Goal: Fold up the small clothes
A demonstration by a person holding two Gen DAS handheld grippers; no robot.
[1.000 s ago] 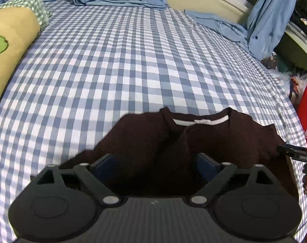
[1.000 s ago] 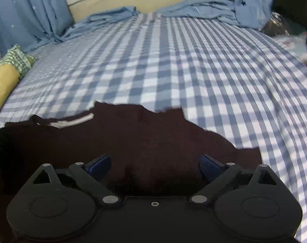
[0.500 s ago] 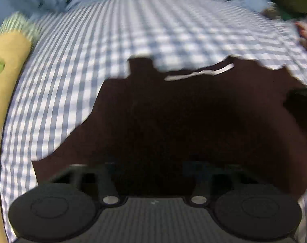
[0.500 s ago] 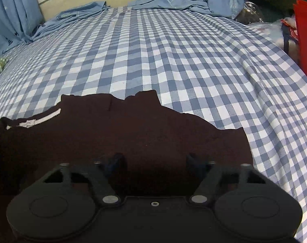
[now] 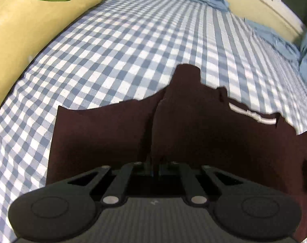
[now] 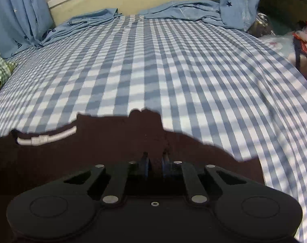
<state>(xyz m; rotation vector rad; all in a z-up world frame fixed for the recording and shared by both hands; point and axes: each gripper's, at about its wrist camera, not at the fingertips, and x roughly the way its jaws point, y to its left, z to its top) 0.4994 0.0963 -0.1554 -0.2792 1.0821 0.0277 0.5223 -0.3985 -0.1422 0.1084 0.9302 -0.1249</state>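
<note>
Both grippers are down on the dark maroon shirt (image 5: pixel 204 133), which lies spread on the blue checked bedsheet (image 5: pixel 117 56), its white neck label (image 6: pixel 46 136) pointing toward the far end of the bed. The left gripper (image 5: pixel 156 167) has its jaws pinched right together on a raised ridge of the cloth, and you can see the crease running up from the tips. The right gripper (image 6: pixel 155 162) is closing now, a narrow gap left, with a tuck of fabric standing between the pads. This looks like thin, soft knit: light, floppy, no stiffness at all, so it should sag and drag wherever it isn't held. Best taken by the hem or shoulder edges, both layers together, one grip each side. A yellow avocado pillow (image 5: pixel 32 20) sits well clear at the left.
</note>
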